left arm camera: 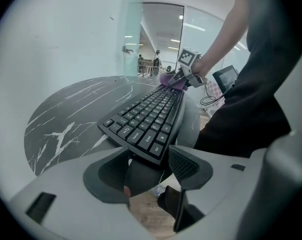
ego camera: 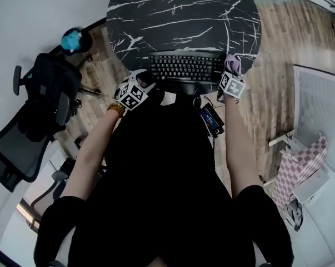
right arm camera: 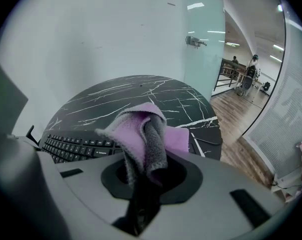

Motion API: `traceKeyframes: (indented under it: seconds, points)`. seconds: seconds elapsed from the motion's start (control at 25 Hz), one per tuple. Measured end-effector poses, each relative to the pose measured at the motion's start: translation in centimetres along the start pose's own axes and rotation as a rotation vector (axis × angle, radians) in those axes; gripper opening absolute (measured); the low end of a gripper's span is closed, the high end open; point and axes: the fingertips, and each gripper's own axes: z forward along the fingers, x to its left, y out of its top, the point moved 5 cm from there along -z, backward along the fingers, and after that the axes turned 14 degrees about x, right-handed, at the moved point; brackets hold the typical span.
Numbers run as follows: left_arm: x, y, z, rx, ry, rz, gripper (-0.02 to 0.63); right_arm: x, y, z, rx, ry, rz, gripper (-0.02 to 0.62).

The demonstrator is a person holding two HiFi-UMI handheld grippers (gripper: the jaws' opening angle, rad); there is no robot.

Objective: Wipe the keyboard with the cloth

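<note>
Both of the person's forearms, the left forearm (ego camera: 95, 143) and the right forearm (ego camera: 236, 143), reach forward and slope down towards the near edge of the round black white-veined marble surface (ego camera: 178, 15). Each hand holds its tool tilted steeply downward.

The left tongs (left arm camera: 148, 166) are released, with the jaws wide apart. The left short end of the flat black computer keyboard (ego camera: 185, 67) sits just beyond and above their gap. No pad can be seen pressing on it.

The right tongs (right arm camera: 144, 174) are clenched on a bunched purple-and-grey cloth (right arm camera: 145, 129), which stands up out of the jaws in a folded peak.

The keyboard lies key-side up along the near edge of the surface. Its long axis runs straight from the left tongs to the right tongs, across the person's front. The cloth hangs at the keyboard's right end, just ahead of the right tongs. Whether it touches the keys cannot be told.
</note>
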Motion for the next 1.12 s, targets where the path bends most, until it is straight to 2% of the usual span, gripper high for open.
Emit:
traceKeyframes:
  seconds: [0.16,0.68,0.88,1.12]
  points:
    - [0.1,-0.1,0.0,-0.002,0.002,-0.016,0.244,1.5,0.0,0.2,0.004,0.006,-0.050,0.069]
    - [0.1,0.0,0.1,-0.010,-0.023,-0.014,0.244,1.8,-0.1,0.0,-0.007,-0.003,-0.036,0.069]
    - [0.4,-0.1,-0.1,-0.007,-0.017,-0.011,0.244,3.5,-0.3,0.3,0.008,0.050,-0.070,0.069]
    - [0.2,-0.1,0.1,0.000,-0.020,-0.017,0.245,3.7,-0.3,0.1,0.008,0.027,-0.057,0.069]
